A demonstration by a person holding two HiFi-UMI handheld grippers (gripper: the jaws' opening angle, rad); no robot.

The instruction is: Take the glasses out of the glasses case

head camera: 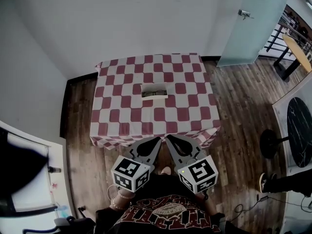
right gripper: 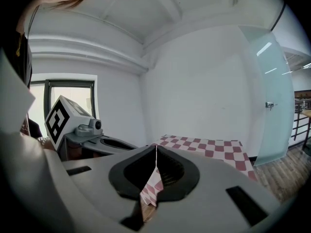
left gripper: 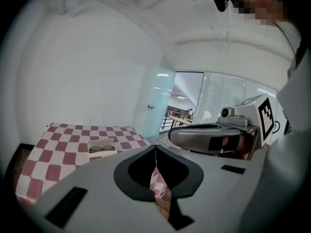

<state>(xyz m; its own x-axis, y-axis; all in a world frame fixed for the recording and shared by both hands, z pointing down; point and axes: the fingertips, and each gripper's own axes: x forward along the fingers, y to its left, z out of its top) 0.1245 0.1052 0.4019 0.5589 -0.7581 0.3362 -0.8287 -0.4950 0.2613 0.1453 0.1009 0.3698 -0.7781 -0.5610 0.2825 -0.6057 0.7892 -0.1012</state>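
Closest in, the left gripper [head camera: 157, 141] and right gripper [head camera: 170, 139] are held side by side just off the table's near edge, each carrying a cube with square black-and-white markers. Each gripper's own view shows its grey, smoothly curved jaws pressed together at the tips, with nothing between them.

The glasses case [head camera: 154, 91] sits near the middle of the table, well apart from both grippers. It is a pale, shallow, rectangular case and it lies open. The glasses [head camera: 154, 92] are inside it, dark-rimmed and lying flat; the left gripper view shows both lenses facing up.

Under the case, a tablecloth [head camera: 126, 101] of red and white squares covers the whole table top and hangs in soft folds over the near edge. Nothing else rests on the cloth.

Around the table is a floor [head camera: 234, 91] of dark wooden boards. White walls meet in the corner behind the table. A frosted glass door [head camera: 253, 23] with a metal handle stands to the right.
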